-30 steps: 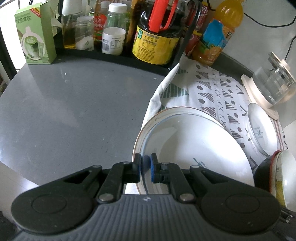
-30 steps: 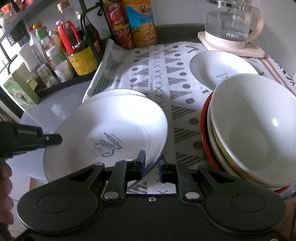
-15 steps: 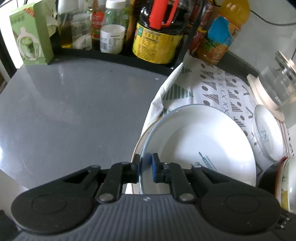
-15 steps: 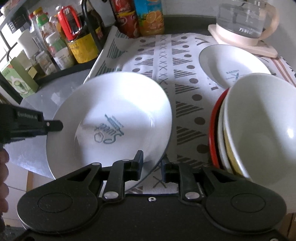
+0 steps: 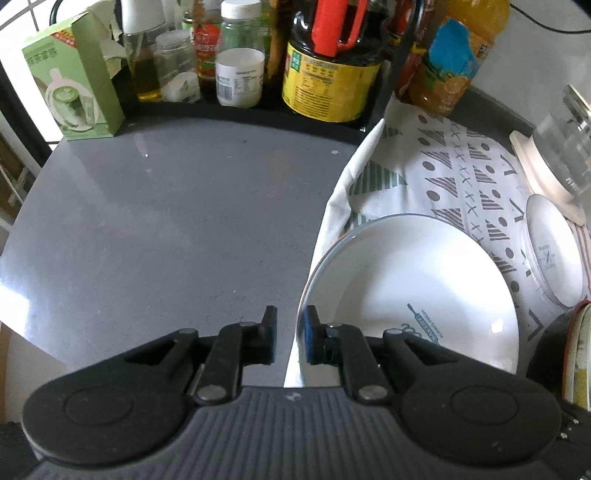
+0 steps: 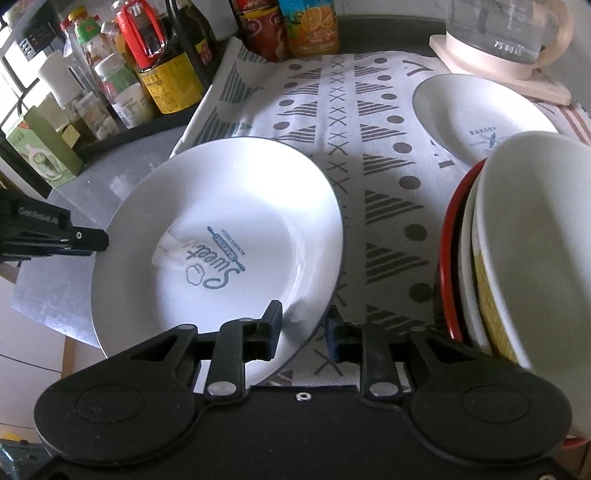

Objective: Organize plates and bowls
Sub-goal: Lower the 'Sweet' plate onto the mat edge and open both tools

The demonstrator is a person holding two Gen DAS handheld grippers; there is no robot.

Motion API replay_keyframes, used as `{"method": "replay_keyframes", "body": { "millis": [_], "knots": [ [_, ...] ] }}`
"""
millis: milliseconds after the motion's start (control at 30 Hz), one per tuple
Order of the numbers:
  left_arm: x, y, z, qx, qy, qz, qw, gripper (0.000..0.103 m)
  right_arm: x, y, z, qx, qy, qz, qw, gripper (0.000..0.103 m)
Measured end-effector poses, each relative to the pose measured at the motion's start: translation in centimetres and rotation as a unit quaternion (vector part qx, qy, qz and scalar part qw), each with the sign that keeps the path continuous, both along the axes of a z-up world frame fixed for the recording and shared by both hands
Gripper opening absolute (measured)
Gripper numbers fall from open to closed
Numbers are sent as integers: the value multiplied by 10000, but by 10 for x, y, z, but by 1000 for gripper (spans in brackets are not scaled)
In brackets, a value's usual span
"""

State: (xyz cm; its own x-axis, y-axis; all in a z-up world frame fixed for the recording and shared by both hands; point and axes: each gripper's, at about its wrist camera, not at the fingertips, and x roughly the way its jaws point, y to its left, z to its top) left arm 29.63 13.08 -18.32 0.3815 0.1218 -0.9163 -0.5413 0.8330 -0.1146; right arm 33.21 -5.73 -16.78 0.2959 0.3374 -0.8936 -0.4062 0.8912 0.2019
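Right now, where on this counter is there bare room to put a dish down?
The grey countertop lies bare between the condiment rack and the patterned cloth. The cloth's middle strip is free too, between the big plate and small plate. The right side is crowded by stacked bowls.

stacked bowls (image 6: pixel 524 266) cropped at right, kettle (image 6: pixel 498 33) top cropped

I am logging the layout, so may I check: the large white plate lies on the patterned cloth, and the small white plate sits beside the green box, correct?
Not quite: the small white plate sits beside the glass kettle, as the right wrist view shows. The large white plate does lie on the patterned cloth.
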Motion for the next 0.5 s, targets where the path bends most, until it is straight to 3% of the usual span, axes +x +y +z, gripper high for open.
{"method": "replay_keyframes", "body": {
  "millis": [133,367,433,500],
  "knots": [
    [0,1,3,201,99,90,9997,11,1,0,-1,7,20,-33,10000,26],
    [6,8,18,146,-89,114,9998,12,4,-1,3,98,277,-201,9994,30],
    [13,8,26,140,-192,93,9997,18,5,-6,10,184,320,-276,9989,33],
    [20,6,34,164,-306,78,9994,34,7,-10,19,336,327,-342,9983,40]
  ]
}}
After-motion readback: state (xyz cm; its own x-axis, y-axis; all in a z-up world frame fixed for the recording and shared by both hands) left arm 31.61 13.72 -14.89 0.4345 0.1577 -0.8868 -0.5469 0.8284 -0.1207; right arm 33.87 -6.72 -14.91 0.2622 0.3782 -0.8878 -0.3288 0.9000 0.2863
